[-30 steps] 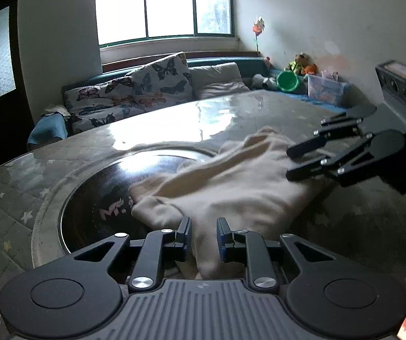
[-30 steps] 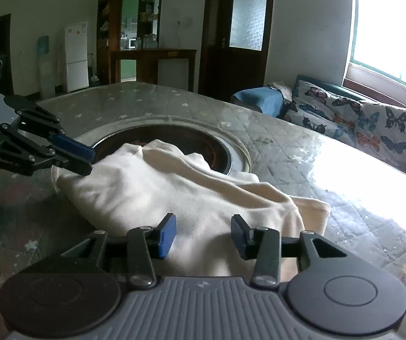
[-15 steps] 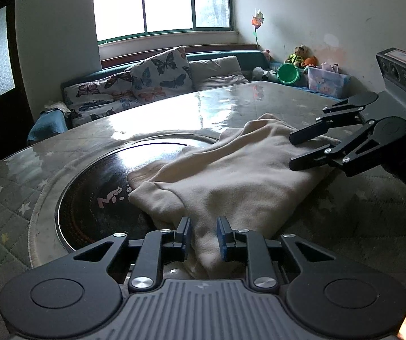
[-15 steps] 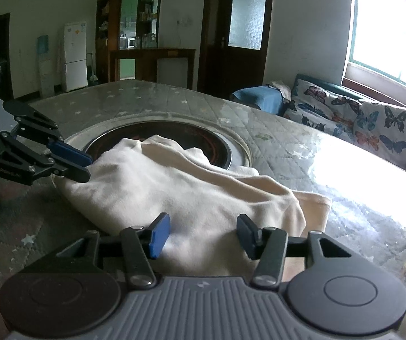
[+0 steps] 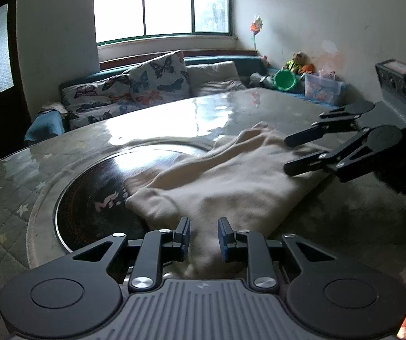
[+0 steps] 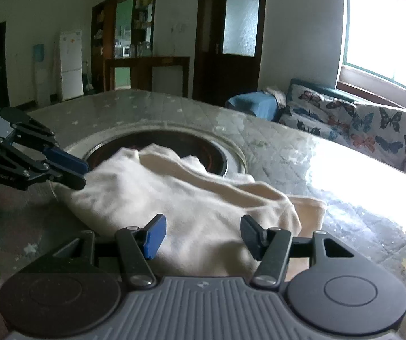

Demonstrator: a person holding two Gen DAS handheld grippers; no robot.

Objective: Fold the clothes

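Your cream garment (image 5: 225,181) lies folded on the bench (image 5: 259,107), its far edge draped over the dark round inset (image 5: 89,195) at the centre. Your left tongs (image 5: 203,235) sit at its near corner with a ridge of cloth running up between the narrowly parted pads; whether they pinch it you cannot tell. Your right tongs (image 6: 200,235) are opening over the other near edge, cloth lying between them, pads clear of it. A butterfly-print cushion (image 5: 157,79) rests on the sofa behind.
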